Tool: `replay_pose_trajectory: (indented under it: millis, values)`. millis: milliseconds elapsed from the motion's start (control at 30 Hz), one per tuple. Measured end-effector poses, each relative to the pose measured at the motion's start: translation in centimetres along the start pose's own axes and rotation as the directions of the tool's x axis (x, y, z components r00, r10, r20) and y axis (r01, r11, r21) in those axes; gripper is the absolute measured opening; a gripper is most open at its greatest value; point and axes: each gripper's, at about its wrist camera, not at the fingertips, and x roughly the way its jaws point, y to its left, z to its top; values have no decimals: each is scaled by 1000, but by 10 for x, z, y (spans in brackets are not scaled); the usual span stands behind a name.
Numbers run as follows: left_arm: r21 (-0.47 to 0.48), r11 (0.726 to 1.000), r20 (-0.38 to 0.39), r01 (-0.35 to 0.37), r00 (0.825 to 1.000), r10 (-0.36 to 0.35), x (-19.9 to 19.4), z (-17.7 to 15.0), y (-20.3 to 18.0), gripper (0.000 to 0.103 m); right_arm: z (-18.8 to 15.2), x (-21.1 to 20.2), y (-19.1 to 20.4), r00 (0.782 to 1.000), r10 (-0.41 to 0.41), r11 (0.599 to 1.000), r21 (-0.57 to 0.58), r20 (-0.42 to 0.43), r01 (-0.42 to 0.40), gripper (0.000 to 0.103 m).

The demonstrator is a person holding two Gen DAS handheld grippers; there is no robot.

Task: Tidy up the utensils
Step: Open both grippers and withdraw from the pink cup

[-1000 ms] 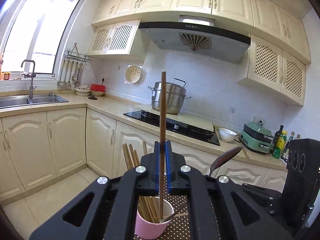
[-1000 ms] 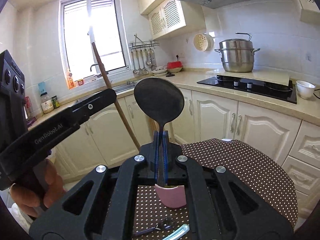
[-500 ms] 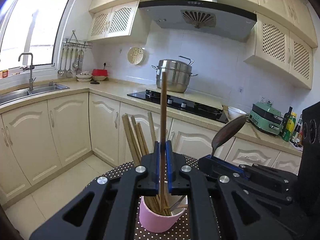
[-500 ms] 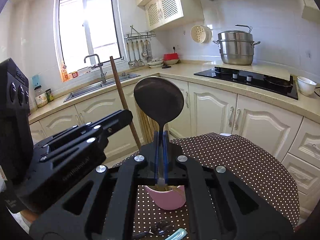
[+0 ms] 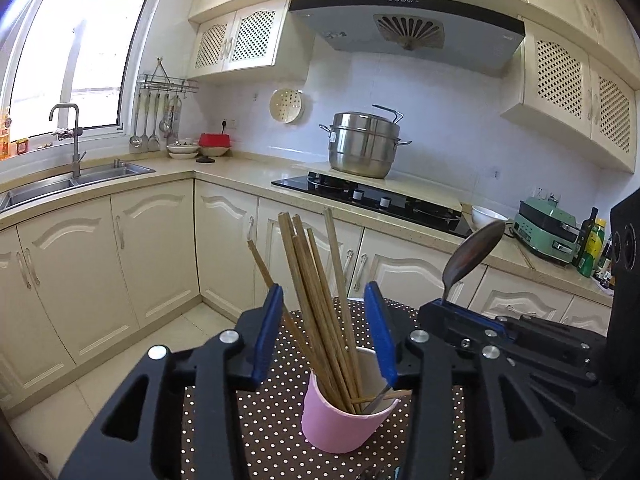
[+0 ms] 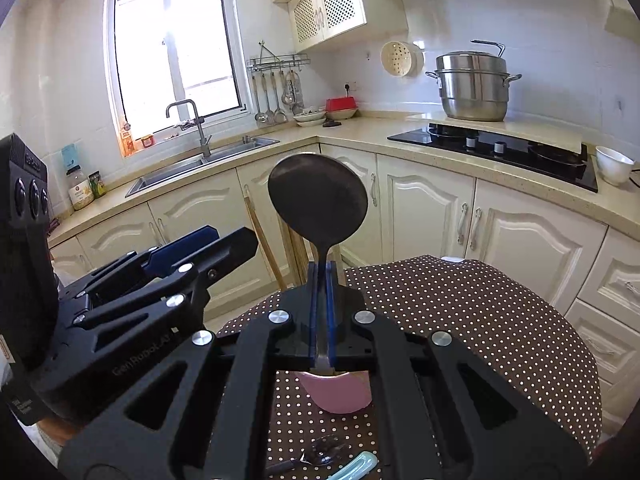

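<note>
Utensils: a teal-handled piece (image 6: pixel 356 465) and dark metal cutlery (image 6: pixel 320 454) lie at the near edge of the brown polka-dot tablecloth (image 6: pixel 480 320). Pink cylindrical cup (image 5: pixel 340 420), mid-cloth, holds wooden chopsticks (image 5: pixel 316 300). Left gripper (image 5: pixel 328 334): fingers spread, empty, straddling the chopsticks. Right gripper (image 6: pixel 321 320): clenched on a dark round-bowled metal spoon (image 6: pixel 318 200) above the cup. Judged next: lower the spoon, release. Lettering: "GenRobot.AI".

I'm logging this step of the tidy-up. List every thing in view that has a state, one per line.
left gripper: open, fingers either side of the chopsticks.
right gripper: shut on the spoon.
spoon: held upright, bowl up.
chopsticks: standing in the cup, leaning.
pink cup: upright on the dotted cloth.
steamer pot: lid on.
cabinet doors: closed.
</note>
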Motion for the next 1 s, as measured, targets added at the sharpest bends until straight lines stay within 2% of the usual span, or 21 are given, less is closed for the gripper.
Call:
replay_pose_trajectory:
  millis: [333, 933, 1000]
  values:
    - [6, 1000, -21, -22, 1000, 23, -3, -6, 9, 46, 0, 0, 5, 1000, -7, 1000, -4, -12, 7, 4]
    - [29, 999, -11, -39, 999, 39, -18, -5, 11, 54, 0, -9, 5, 1000, -20, 999, 26, -1, 20, 6]
    - [29, 999, -11, -41, 999, 42, -19, -4, 12, 55, 1, -8, 5, 1000, -26, 999, 29, -5, 26, 9]
